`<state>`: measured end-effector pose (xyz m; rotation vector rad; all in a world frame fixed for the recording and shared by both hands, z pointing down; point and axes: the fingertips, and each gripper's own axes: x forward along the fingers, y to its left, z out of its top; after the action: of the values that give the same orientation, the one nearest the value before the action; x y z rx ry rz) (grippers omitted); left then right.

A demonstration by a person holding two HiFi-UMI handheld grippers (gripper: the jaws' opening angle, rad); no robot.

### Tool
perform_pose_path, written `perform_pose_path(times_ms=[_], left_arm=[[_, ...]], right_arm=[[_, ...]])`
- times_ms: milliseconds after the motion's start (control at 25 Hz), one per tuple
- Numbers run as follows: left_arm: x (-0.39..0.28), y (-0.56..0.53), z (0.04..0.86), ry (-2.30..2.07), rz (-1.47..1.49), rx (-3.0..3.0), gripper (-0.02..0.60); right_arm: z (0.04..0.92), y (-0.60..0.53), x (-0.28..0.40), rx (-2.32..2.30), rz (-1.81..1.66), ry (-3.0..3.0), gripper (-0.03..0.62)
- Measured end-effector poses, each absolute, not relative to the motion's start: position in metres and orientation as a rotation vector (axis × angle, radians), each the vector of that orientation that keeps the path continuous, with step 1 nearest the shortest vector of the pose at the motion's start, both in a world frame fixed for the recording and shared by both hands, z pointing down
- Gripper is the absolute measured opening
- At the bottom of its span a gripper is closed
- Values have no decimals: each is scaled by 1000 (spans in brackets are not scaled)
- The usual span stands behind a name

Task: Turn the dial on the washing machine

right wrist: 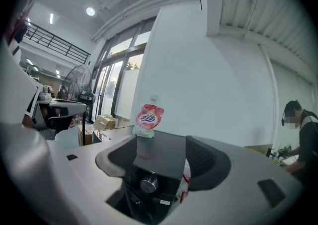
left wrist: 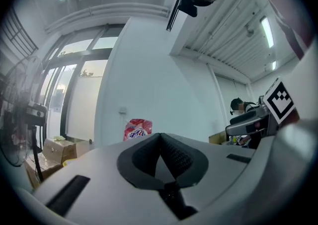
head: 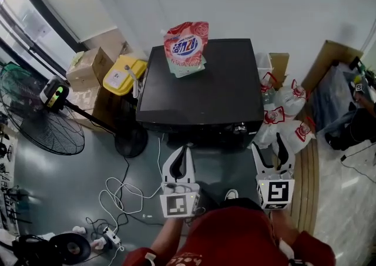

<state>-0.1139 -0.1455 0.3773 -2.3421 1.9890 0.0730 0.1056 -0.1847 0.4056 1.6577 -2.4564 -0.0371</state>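
Note:
A black washing machine [head: 200, 88] stands ahead of me, with a red and white detergent pouch [head: 187, 47] upright on its lid. Its silver dial [head: 239, 127] sits on the front panel, toward the right. My left gripper [head: 183, 152] hangs in front of the machine's lower front with its jaws shut on nothing. My right gripper [head: 272, 154] is open, a little below and right of the dial. In the right gripper view the dial [right wrist: 149, 184] shows between the spread fingers [right wrist: 206, 162], some way off. The left gripper view shows closed pads [left wrist: 174, 154] and the pouch [left wrist: 137, 129] beyond.
A standing fan [head: 44, 121] and cardboard boxes [head: 88, 68] are at the left, with a yellow container [head: 124, 74] beside the machine. White bags with red handles [head: 288, 112] crowd its right side. Cables [head: 117, 200] trail over the floor. A person [right wrist: 303, 129] stands far right.

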Motion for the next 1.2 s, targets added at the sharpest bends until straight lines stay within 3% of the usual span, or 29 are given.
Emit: perform_pose_path(times_ms=[840,1120,1200], left_arm=[[-104,-142,347,1929,45,-2304,9],[-100,-140,345,1916,58,-2314,9],[-100,-139,344,1916,58,-2315,9]], right_arm=[[386,-189,103,1671,-82,-2493,313],[387,-187,101,1682,-48,-2517,267],[387,-185,101,1678,-48,-2526,227]])
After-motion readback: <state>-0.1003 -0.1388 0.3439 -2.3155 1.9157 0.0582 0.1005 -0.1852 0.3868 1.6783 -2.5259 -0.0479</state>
